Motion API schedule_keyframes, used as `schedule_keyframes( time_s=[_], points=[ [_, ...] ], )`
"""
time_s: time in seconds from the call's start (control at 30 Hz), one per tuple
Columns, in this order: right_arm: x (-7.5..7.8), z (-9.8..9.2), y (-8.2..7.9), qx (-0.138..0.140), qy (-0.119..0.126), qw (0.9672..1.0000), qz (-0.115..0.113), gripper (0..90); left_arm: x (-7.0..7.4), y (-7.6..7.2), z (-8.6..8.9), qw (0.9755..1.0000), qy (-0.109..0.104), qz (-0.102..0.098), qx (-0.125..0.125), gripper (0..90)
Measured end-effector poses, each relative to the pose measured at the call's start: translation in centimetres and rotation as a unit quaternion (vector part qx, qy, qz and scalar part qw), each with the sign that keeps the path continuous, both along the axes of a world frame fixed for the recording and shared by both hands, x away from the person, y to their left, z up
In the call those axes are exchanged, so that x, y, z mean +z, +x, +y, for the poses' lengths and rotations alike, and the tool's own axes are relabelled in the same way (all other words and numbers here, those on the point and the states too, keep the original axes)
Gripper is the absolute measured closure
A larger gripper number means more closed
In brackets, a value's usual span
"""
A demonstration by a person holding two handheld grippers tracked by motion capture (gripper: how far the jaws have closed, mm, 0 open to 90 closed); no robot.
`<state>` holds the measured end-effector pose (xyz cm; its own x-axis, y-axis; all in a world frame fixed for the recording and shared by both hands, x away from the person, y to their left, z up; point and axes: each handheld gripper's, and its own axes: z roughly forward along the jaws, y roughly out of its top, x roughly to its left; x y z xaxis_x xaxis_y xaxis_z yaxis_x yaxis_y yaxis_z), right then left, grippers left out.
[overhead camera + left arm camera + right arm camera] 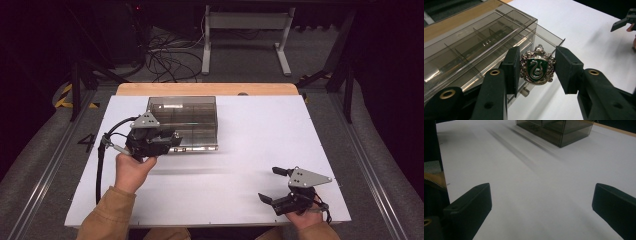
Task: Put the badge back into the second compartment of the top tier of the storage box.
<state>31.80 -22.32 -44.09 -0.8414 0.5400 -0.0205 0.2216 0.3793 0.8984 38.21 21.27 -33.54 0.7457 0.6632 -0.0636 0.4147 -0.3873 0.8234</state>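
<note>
In the high view the left gripper (172, 140) covered the front left corner of the smoky transparent organizer box (192, 116), and its dark body and the person's left hand (132, 167) hid whatever lay between the jaws. The box's inner dividers were faint there and its contents could not be made out. In the right gripper view only a corner of the box (556, 131) showed, cut off by the top edge.

The box sat toward the back left of the white table top (250, 150), near the bare wooden strip (205, 89) along the far edge. The middle and right of the white surface lay open between the two grippers. The right gripper (272, 185) rested low near the front right corner, close to the table's front edge, well apart from the box.

In the left gripper view a small metal crest badge (537, 65), silver-edged with a green shield and a serpent on it, stood upright between the left gripper's (537, 71) two jaws, just in front of the box's corner (499, 40). The left jaw pad pressed against the badge's side; the right pad sat at its other edge, so the gripper was clamped on the badge. The right gripper (541, 203) had its jaws spread wide with bare table between them.
</note>
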Motion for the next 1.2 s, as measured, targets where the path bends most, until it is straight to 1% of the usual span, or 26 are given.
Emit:
schedule_keyframes(
  time_s=[0.13,0.17,0.23,0.47,0.5,0.53,0.6,0.63,0.67,0.8,0.83,0.97,1.07,1.13,1.17,1.2],
  points=[
    [0.0,0.0,0.0,0.000,0.000,1.0000,0.000,3.0,-0.2,0.6,-0.3,1.0000,-0.001,0.004,-0.001,57.3],
    [0.0,0.0,0.0,0.000,0.000,1.0000,0.000,3.0,-0.2,0.7,-0.4,1.0000,0.002,0.002,-0.001,57.3],
    [0.0,0.0,0.0,0.001,0.000,1.0000,0.000,3.0,-0.2,0.9,-0.5,1.0000,-0.003,0.003,-0.001,57.3],
    [0.0,-0.1,0.0,0.001,0.000,1.0000,0.000,3.0,-0.4,1.4,-0.8,1.0000,0.002,0.003,0.004,57.3],
    [0.0,-0.1,0.0,0.001,0.000,1.0000,0.000,3.0,-0.5,1.5,-0.8,1.0000,0.000,0.006,0.004,57.4],
    [0.0,-0.1,0.0,0.001,0.000,1.0000,0.001,3.0,-0.5,1.6,-0.8,1.0000,0.002,0.004,0.004,57.3],
    [0.0,0.0,0.0,0.001,-0.001,1.0000,0.000,3.0,-0.6,1.8,-0.8,1.0000,-0.004,0.007,0.005,57.3],
    [0.0,0.0,0.0,0.001,-0.001,1.0000,0.000,3.0,-0.6,2.0,-0.7,1.0000,0.002,0.002,0.004,57.3],
    [0.0,0.0,0.0,0.002,-0.001,1.0000,0.000,2.9,-0.7,2.1,-0.8,0.9999,-0.005,0.009,0.006,57.3],
    [0.0,0.0,0.0,0.001,-0.001,1.0000,0.000,3.0,-1.0,2.3,-0.8,0.9998,-0.005,0.016,0.010,57.3],
    [0.0,0.0,0.0,0.001,0.000,1.0000,0.001,3.0,-1.0,2.3,-0.8,0.9999,-0.003,0.014,0.010,57.4],
    [0.0,0.0,0.0,0.001,-0.002,1.0000,0.000,3.0,-1.1,2.4,-0.8,0.9998,-0.004,0.015,0.009,57.3],
    [0.0,0.0,0.0,0.001,-0.001,1.0000,0.001,3.0,-1.5,2.6,-1.0,0.9996,-0.004,0.025,0.010,57.3],
    [0.0,0.0,0.0,0.001,-0.001,1.0000,0.001,3.0,-1.7,2.8,-1.1,0.9996,-0.004,0.026,0.012,57.3],
    [0.0,0.0,0.0,0.001,-0.002,1.0000,0.000,3.0,-1.8,2.8,-1.0,0.9994,-0.006,0.031,0.014,57.3],
    [0.0,0.0,0.0,0.002,-0.001,1.0000,0.001,3.0,-2.0,2.9,-1.0,0.9993,-0.009,0.032,0.017,57.3]
  ],
)
